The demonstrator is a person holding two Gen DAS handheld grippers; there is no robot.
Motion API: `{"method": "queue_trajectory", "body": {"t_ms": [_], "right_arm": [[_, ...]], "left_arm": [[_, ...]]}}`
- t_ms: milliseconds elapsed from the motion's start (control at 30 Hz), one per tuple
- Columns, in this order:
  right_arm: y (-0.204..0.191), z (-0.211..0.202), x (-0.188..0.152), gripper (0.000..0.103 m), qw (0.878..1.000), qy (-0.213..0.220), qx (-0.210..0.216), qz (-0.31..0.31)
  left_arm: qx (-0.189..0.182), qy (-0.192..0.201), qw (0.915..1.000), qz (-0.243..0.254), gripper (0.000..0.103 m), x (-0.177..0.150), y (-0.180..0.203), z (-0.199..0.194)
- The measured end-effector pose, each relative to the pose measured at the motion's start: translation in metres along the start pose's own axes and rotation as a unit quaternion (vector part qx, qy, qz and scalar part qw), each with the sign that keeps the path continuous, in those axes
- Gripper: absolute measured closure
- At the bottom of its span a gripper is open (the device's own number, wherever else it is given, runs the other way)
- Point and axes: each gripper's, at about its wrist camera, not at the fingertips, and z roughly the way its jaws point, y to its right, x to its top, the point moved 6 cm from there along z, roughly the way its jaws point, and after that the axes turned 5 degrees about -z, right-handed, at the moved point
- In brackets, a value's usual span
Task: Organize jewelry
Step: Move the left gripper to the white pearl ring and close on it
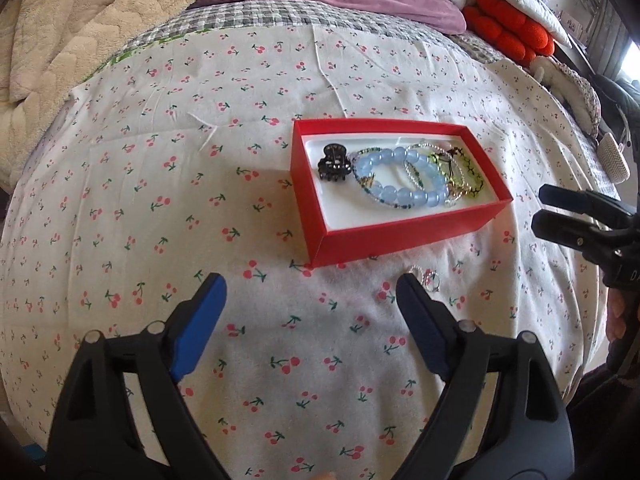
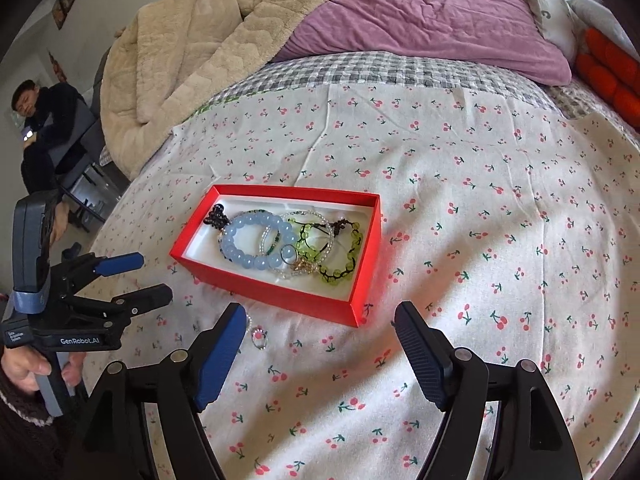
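A red box [image 1: 400,236] with a white lining is set on the bed [image 1: 160,160], on a white sheet printed with cherries, near the middle of the sheet. Inside the box several pieces are gathered. A dark hair clip [image 1: 335,163] is laid at the left end. Beside it a bracelet of large pale blue beads [image 1: 394,178] is placed, overlapped by a thin bracelet of small clear beads [image 1: 416,160]. Toward the right end, green bead bracelets [image 2: 340,252] on dark cord are piled, touching the clear one. A plain ring [image 2: 288,255] is seen resting on the blue bracelet's near side in the right wrist view.

Outside the box, just in front of its near wall, small rings [image 1: 426,278] are left lying on the sheet; in the right wrist view one with a pink stone [image 2: 259,338] is seen just beside the right tool's left finger.

The left tool [image 1: 312,286] is held wide open over the sheet, short of the box, with nothing between its fingers. The right tool [image 2: 320,314] is likewise spread wide and holds nothing, its fingertips near the box's near wall.

At the far edge of the bed a beige blanket [image 2: 192,48] and a purple pillow [image 2: 432,12] are heaped.
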Motion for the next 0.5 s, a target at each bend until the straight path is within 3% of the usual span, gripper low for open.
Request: {"method": "queue_trajectory", "body": {"t_ms": [333,500], "right_arm": [[-0.008,0.011,-0.035,0.025,0.999,-0.031,-0.023,-0.039],[-0.009,0.014,-0.045,0.025,0.998,-0.037,-0.026,-0.049]], "left_arm": [[0.018,-0.018,0.9984,0.051,0.016,-0.033,0.018,0.014],[0.001,-0.028,0.9976,0.064,0.016,-0.042,0.028,0.022]]}}
